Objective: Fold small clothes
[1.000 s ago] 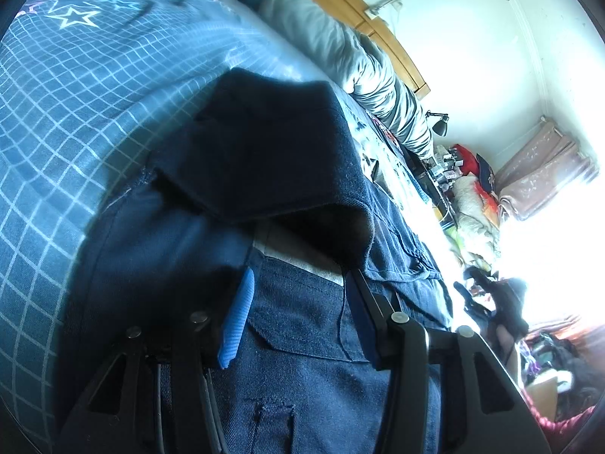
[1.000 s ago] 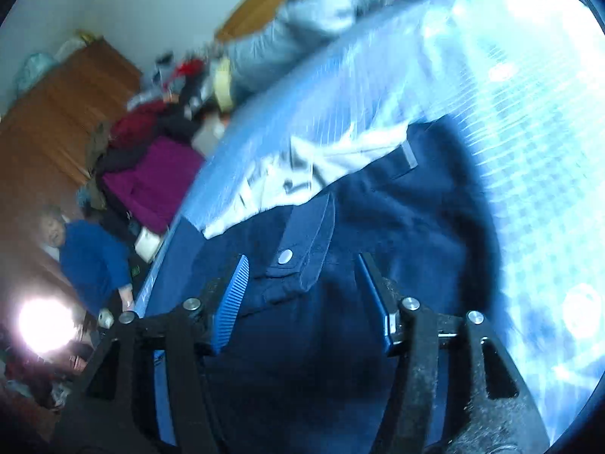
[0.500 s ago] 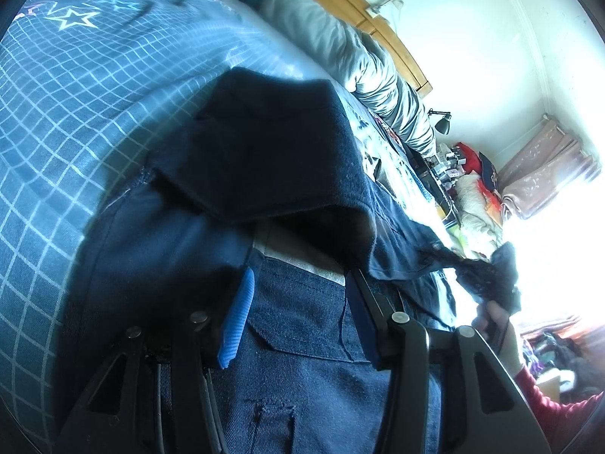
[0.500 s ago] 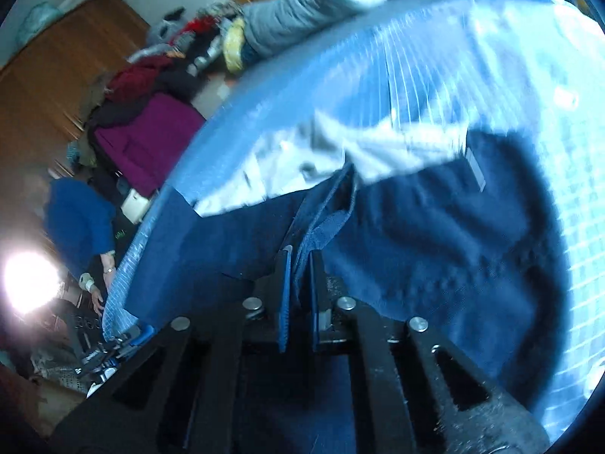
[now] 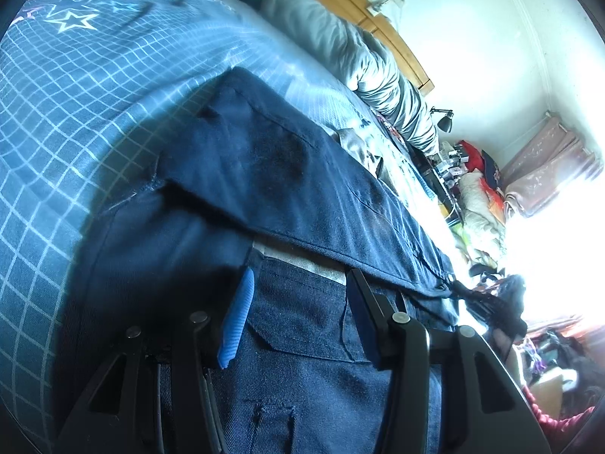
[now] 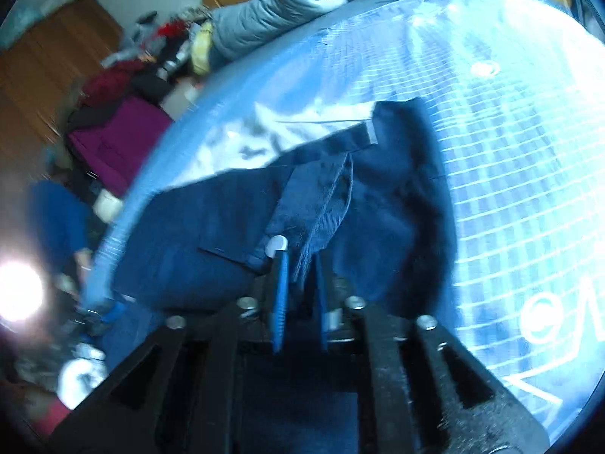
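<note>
I see a dark navy garment [image 5: 287, 196] lying on the bed [image 5: 75, 87], whose cover is blue with a pale grid and a few star prints. In the left wrist view one part of the garment is folded over the rest, its edge running diagonally across the picture just ahead of my left gripper [image 5: 298, 314]. That gripper's jaws are spread wide, the blue-padded fingers [image 5: 238, 317] resting low against the denim on either side of a pocket flap, gripping nothing.

My right gripper [image 6: 300, 295] is another matter: its jaws are pressed nearly together on a strip of the same garment [image 6: 321, 204], a flap with a pale snap button [image 6: 276, 244] sitting just at the left fingertip. The cloth rises from the pinch and fans out over the bed (this view is blurred, so I cannot make out finer detail). A lighter, whitish cloth [image 6: 264, 140] lies on the bed just beyond the navy fabric.

A grey quilted duvet [image 5: 363, 60] is bunched along the far side of the bed against a wooden headboard [image 5: 382, 30]. In the left view, far right, a hand [image 5: 503, 336] shows near the bright window glare.
</note>
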